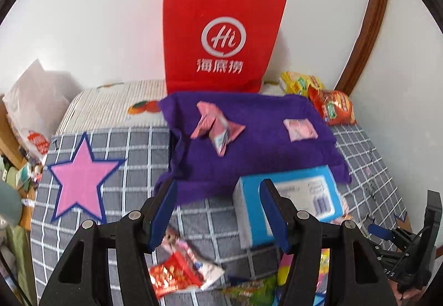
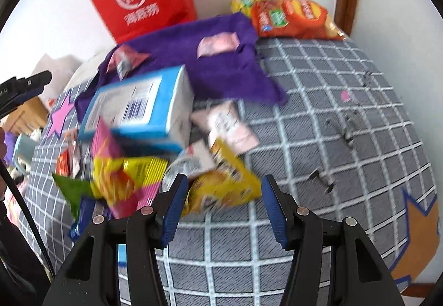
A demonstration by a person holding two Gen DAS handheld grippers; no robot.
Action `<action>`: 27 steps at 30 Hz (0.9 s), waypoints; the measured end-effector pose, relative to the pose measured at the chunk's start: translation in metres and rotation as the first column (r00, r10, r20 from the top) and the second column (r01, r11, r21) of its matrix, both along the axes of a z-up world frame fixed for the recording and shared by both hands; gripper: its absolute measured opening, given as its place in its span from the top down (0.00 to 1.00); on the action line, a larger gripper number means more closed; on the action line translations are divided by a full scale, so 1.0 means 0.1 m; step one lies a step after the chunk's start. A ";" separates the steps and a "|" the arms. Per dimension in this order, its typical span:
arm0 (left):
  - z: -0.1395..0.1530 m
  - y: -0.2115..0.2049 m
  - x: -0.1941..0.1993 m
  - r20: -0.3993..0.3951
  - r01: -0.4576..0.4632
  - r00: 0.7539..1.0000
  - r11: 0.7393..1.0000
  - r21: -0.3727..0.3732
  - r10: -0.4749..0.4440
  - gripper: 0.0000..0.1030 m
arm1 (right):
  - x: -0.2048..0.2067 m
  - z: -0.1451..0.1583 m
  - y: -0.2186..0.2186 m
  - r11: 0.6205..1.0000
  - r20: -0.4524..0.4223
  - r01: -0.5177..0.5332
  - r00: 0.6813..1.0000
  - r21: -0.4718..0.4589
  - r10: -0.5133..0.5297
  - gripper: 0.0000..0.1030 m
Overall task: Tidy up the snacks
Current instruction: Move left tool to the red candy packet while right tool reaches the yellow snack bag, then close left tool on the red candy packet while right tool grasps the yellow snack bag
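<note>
Snack sorting: picking one packet cleanly from the heap

Snacks lie in a loose heap on the checked desk [image 2: 318,117], and both grippers hang over it empty. The right gripper [image 2: 221,203] has its fingers spread wide, with the yellow packet [image 2: 221,187] just ahead of them and partly between the tips. The left gripper [image 1: 218,211] is also wide open, hovering in front of the blue box [image 1: 288,206], with a red packet [image 1: 174,272] lying below its left finger.

Judging from the layout, the purple cloth [image 1: 249,139] is one sorting spot: two pink packets [image 1: 216,128] already sit on it, while the orange bag [image 2: 293,19] and a yellow one rest in the far corner by the red paper bag [image 1: 221,37].

The step in hand looks like the right gripper taking the yellow packet. To do it well, come down with the fingers straddling the packet's narrow side, away from the neighbouring white-and-pink wrapper [image 2: 229,126] and the crumpled yellow-and-pink wrappers [image 2: 124,175], so that only one item is pinched. Close on the body of the packet, not a loose corner, since thin foil is likely to slip. Lift straight up before carrying it, so the heap is not dragged along.
</note>
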State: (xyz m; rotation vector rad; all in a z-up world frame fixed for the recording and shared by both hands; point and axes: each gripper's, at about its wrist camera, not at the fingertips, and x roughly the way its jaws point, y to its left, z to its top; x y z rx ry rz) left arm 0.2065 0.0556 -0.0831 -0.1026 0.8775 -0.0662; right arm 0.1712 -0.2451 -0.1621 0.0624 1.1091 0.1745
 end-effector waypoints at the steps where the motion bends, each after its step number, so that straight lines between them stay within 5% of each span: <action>1: -0.02 0.01 -0.04 -0.005 -0.004 1.000 1.000 0.000 0.004 0.43 | -0.01 -0.05 0.01 1.000 -0.009 0.003 1.000 -0.024 -0.003 0.47; 7: -0.15 0.20 -0.24 -0.027 -0.048 0.998 0.999 0.011 0.049 0.43 | -0.12 -0.15 -0.09 0.987 0.001 0.036 0.999 -0.154 -0.037 0.48; 17: -0.41 0.45 -0.31 -0.078 -0.116 0.990 0.993 -0.006 0.115 0.43 | 0.05 -0.36 -0.12 0.996 0.021 0.041 0.999 -0.083 -0.039 0.40; 21: -0.52 0.56 -0.32 -0.104 -0.141 0.985 0.990 -0.005 0.140 0.43 | 0.01 -0.37 -0.15 0.996 0.086 0.055 0.995 -0.065 -0.049 0.54; 27: -0.73 0.62 -0.32 -0.151 -0.150 0.978 0.989 -0.015 0.146 0.43 | -0.02 -0.38 -0.22 0.995 0.127 0.085 0.989 -0.050 -0.078 0.56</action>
